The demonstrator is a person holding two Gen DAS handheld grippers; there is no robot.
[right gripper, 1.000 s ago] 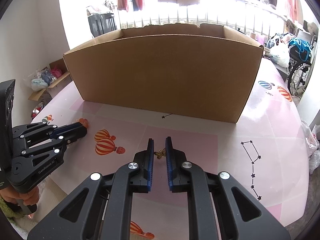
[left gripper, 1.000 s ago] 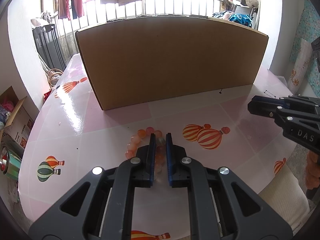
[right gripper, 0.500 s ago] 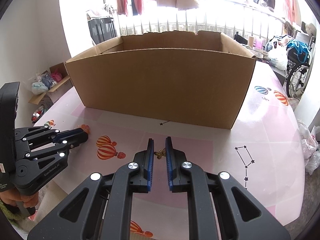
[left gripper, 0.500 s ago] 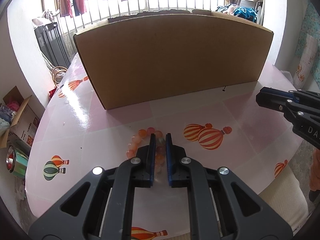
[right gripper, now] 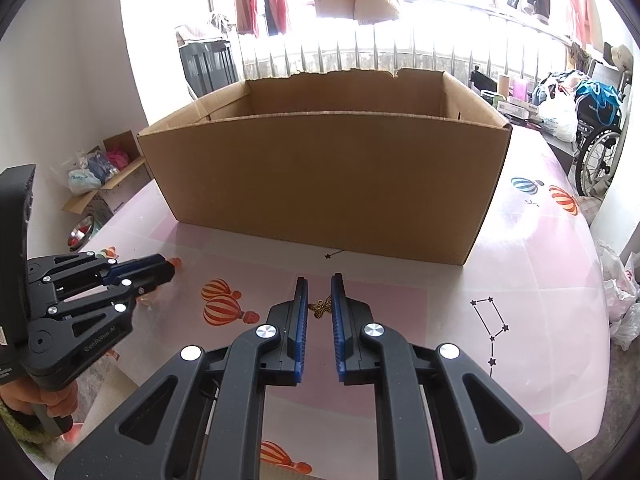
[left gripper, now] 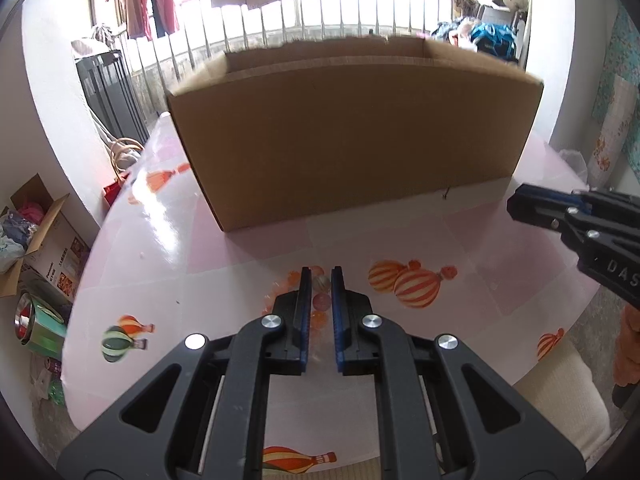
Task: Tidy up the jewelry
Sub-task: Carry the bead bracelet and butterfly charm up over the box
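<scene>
Bracelet [left gripper: 320, 294] pinched in my left gripper [left gripper: 321, 280], charm [right gripper: 321, 307] in right gripper [right gripper: 319, 286]; both jaws nearly closed, raised near box [right gripper: 328, 176] for dropping in.

right gripper [right gripper: 320, 292] – pinching gold butterfly charm [right gripper: 321, 307] | cardboard box [right gripper: 324, 176] – beyond | pink table [right gripper: 532, 280]

wheelchair [right gripper: 598, 152], hung clothes [left gripper: 148, 4], steel bowl [right gripper: 80, 232], plastic bags [right gripper: 622, 300]
</scene>
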